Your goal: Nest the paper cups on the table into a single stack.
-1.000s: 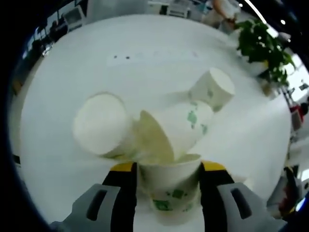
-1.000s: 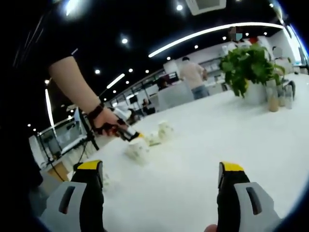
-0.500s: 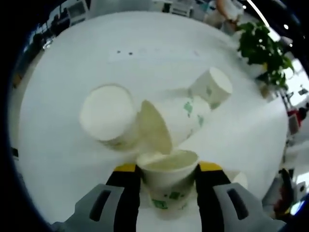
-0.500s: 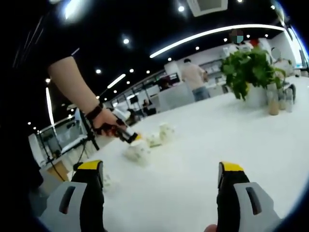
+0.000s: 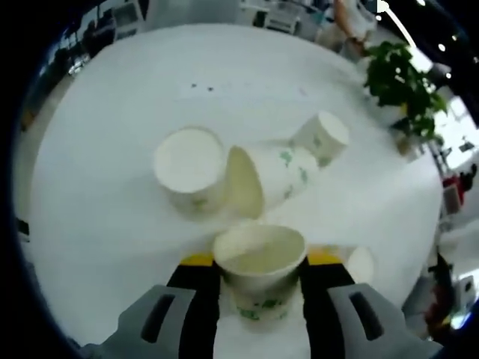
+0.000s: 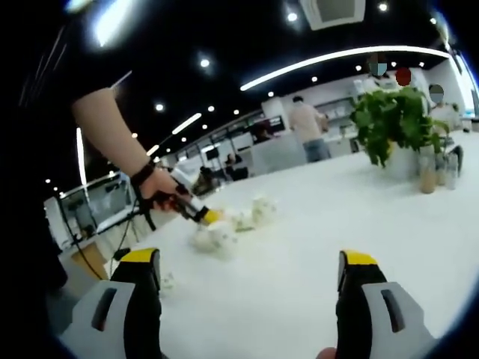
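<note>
left gripper view – left gripper [image 5: 258,263] clamps upright paper cup [image 5: 259,263] – right gripper [image 6: 251,263] wide.

Left gripper [image 5: 254,271] has lifted its held cup [image 5: 260,278] up and away from the cup cluster [image 5: 247,176].

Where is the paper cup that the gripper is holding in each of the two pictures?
Left gripper view: the held cup sits low in the middle, mouth up, clamped between the left gripper jaws.
Right gripper view: the same cup is small, left of centre, at the tip of the other gripper above the white table.
Shared landmark: the green potted plant, upper right in both views.
</note>
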### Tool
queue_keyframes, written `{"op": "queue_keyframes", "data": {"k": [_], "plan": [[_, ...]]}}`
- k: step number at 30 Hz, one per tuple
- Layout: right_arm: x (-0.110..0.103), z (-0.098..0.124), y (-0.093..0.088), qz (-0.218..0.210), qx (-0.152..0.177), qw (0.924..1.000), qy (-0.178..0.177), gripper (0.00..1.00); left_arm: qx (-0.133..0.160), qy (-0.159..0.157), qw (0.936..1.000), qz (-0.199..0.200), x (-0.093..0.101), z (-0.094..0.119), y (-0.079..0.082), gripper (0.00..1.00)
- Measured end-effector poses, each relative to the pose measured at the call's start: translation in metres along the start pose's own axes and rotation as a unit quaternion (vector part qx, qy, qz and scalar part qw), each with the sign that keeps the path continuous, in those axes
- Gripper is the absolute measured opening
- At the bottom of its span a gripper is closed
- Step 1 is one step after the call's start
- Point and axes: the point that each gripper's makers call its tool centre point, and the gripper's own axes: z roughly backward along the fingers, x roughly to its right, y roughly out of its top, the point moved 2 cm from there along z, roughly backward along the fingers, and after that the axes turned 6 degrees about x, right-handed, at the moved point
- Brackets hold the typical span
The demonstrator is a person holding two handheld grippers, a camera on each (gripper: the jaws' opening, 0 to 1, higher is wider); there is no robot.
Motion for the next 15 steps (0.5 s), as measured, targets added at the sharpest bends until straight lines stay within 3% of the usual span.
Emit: {"op": "queue_keyframes", "data": {"k": [10, 15], "plan": [[-0.012, -0.002, 0.015, 0.016, -0.002, 0.9998, 0.014, 0.97, 0.009, -0.008, 0.9999, 0.010, 0.001, 0.022, -0.006, 0.40], [-0.014, -0.003, 0.021, 0.029, -0.007, 0.9994, 0.018, 0.97, 0.028, -0.020, 0.9994, 0.006, 0.002, 0.037, 0.003, 0.40]]}}
